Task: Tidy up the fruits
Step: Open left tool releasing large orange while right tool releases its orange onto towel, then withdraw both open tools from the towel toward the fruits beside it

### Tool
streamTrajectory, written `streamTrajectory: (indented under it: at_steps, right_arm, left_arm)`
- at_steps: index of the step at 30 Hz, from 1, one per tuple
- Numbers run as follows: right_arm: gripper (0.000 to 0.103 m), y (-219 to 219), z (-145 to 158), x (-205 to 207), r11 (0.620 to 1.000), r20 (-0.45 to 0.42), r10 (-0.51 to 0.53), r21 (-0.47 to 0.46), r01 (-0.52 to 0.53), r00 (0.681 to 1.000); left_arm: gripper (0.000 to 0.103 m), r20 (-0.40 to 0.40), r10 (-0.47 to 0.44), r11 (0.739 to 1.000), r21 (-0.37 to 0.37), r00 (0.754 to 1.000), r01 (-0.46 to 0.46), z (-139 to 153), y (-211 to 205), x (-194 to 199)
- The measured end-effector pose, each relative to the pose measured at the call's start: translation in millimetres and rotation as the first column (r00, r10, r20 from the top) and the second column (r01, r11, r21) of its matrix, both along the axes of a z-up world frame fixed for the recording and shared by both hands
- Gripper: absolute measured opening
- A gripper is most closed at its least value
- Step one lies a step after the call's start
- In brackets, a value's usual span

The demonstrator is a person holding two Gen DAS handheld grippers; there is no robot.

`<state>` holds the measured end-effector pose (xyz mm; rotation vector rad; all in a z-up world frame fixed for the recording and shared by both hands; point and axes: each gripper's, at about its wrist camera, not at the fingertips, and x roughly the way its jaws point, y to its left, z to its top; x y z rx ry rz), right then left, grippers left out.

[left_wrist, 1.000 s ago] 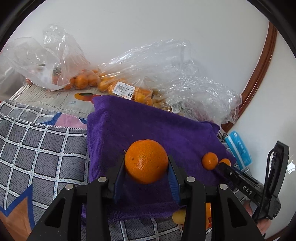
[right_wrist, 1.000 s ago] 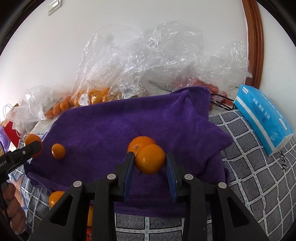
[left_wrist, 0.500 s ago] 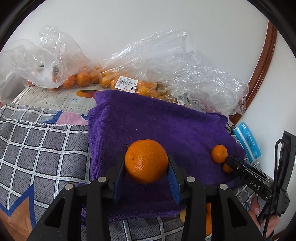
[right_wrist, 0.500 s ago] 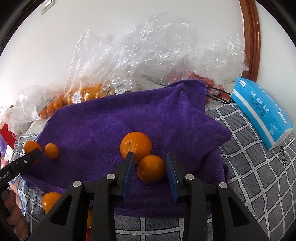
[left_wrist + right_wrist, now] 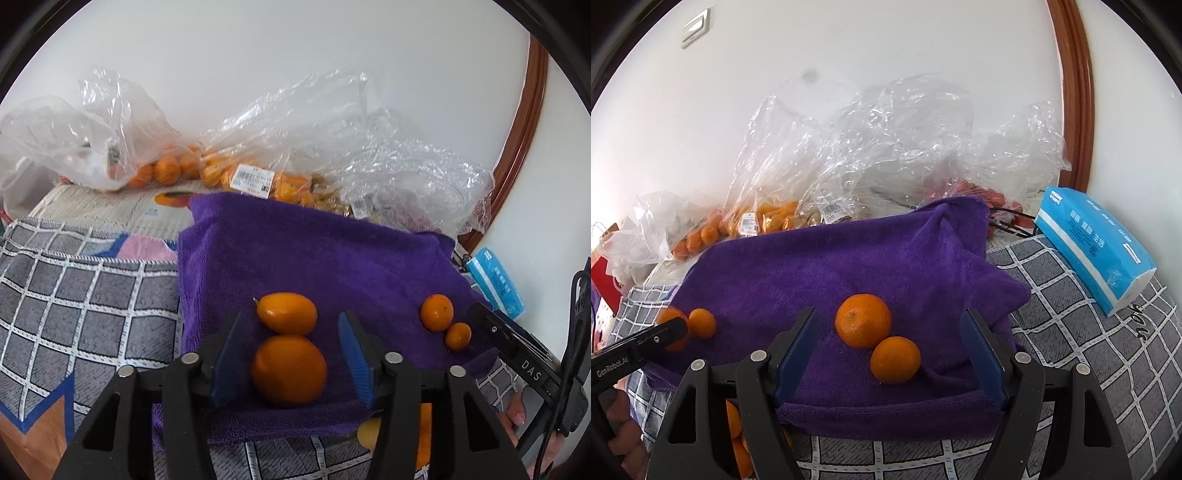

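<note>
Between the blue pads of the left gripper, left wrist view, sits a large round orange on the purple towel; the jaws have just been opening, and clear gaps show on both sides of the fruit, so neither pad presses it. Just ahead of the fingertips, touching the orange's far side, lies an oval orange fruit with a short stem at its left end. Off to the right of this gripper, a medium orange and a small one lie touching each other on the towel, right by the tip of the right gripper, which enters from the right edge with a hand under it. Far ahead, clear plastic bags of orange fruit lie against the wall. Right wrist view: the right gripper stands wide open, its jaws having just been opening, holding nothing. Between its pads, the same medium orange and the small one rest on the towel, touching each other, apart from both pads. To this gripper's left, the left gripper's tip overlaps two orange fruits at the towel's edge. To the right, on the checked grey cloth, lies a blue tissue pack.
</note>
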<state>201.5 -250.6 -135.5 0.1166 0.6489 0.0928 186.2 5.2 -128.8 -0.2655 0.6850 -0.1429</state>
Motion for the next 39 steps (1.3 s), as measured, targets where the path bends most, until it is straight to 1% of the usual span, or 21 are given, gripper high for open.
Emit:
streamTrajectory:
  at_steps: [3, 5, 9, 11, 14, 15, 18, 21, 24, 26, 28, 30, 31, 33, 36, 37, 39]
  right_arm:
    - [0.077, -3, 3, -3, 1.000, 0.016, -0.001, 0.013, 0.001, 1.000]
    - [0.077, -2, 3, -6, 1.000, 0.026, 0.003, 0.015, -0.003, 1.000]
    - [0.077, 1, 5, -7, 1.000, 0.028, -0.005, -0.011, 0.005, 1.000]
    - [0.077, 1, 7, -9, 1.000, 0.045, -0.020, -0.018, 0.021, 0.999]
    - [0.077, -2, 13, -14, 1.000, 0.064, -0.025, 0.012, 0.024, 0.998]
    - [0.077, -3, 15, -15, 0.999, 0.062, -0.020, 0.030, 0.019, 0.998]
    - [0.077, -3, 17, -15, 0.999, 0.044, -0.024, 0.035, 0.023, 0.999]
    - [0.073, -3, 20, -16, 0.998, 0.018, -0.013, 0.064, 0.012, 1.000]
    - [0.072, -2, 26, -22, 0.996, -0.004, -0.002, 0.093, 0.002, 1.000]
    - [0.072, 1, 28, -27, 0.996, -0.014, 0.015, 0.093, -0.014, 1.000]
    - [0.072, 7, 27, -35, 0.997, -0.027, 0.023, 0.068, -0.021, 0.999]
    - [0.069, 13, 23, -41, 0.998, -0.055, 0.035, 0.057, -0.032, 0.998]
    - [0.065, 16, 21, -44, 0.998, -0.069, 0.043, 0.058, -0.039, 0.997]
    - [0.064, 21, 16, -51, 0.997, -0.090, 0.052, 0.059, -0.047, 0.995]
    - [0.056, 32, 10, -64, 0.995, -0.102, 0.080, 0.063, -0.073, 0.992]
    - [0.051, 35, 8, -67, 0.994, -0.109, 0.091, 0.065, -0.084, 0.990]
    - [0.049, 42, 7, -72, 0.992, -0.119, 0.111, 0.065, -0.104, 0.987]
  left_arm:
    - [0.058, 0.036, 0.009, 1.000, -0.006, 0.999, -0.009, 6, 2, -4]
    - [0.058, 0.043, 0.009, 1.000, -0.015, 0.999, -0.008, 7, 2, -5]
    - [0.058, 0.044, 0.028, 0.999, -0.023, 0.999, -0.027, 7, 4, -5]
    - [0.058, 0.056, 0.040, 0.999, -0.030, 0.998, -0.039, 8, 6, -6]
    - [0.058, 0.088, 0.060, 0.998, -0.022, 0.994, -0.058, 12, 7, -10]
    - [0.058, 0.102, 0.072, 0.997, -0.014, 0.992, -0.071, 13, 7, -12]
    - [0.058, 0.118, 0.089, 0.996, -0.010, 0.989, -0.089, 16, 9, -14]
    - [0.058, 0.127, 0.103, 0.995, -0.006, 0.987, -0.103, 19, 11, -14]
    - [0.058, 0.122, 0.104, 0.994, -0.028, 0.987, -0.101, 21, 15, -14]
    - [0.058, 0.124, 0.115, 0.993, -0.030, 0.986, -0.112, 23, 17, -15]
    - [0.058, 0.126, 0.124, 0.992, -0.039, 0.984, -0.120, 25, 19, -15]
    - [0.058, 0.121, 0.124, 0.991, -0.070, 0.985, -0.116, 27, 23, -16]
    - [0.058, 0.121, 0.124, 0.990, -0.083, 0.985, -0.114, 28, 25, -18]
    - [0.058, 0.119, 0.121, 0.989, -0.102, 0.985, -0.109, 29, 28, -20]
    - [0.058, 0.132, 0.131, 0.987, -0.111, 0.983, -0.116, 33, 32, -25]
    - [0.058, 0.138, 0.134, 0.986, -0.120, 0.981, -0.118, 34, 34, -26]
    - [0.059, 0.141, 0.141, 0.983, -0.139, 0.980, -0.121, 35, 38, -28]
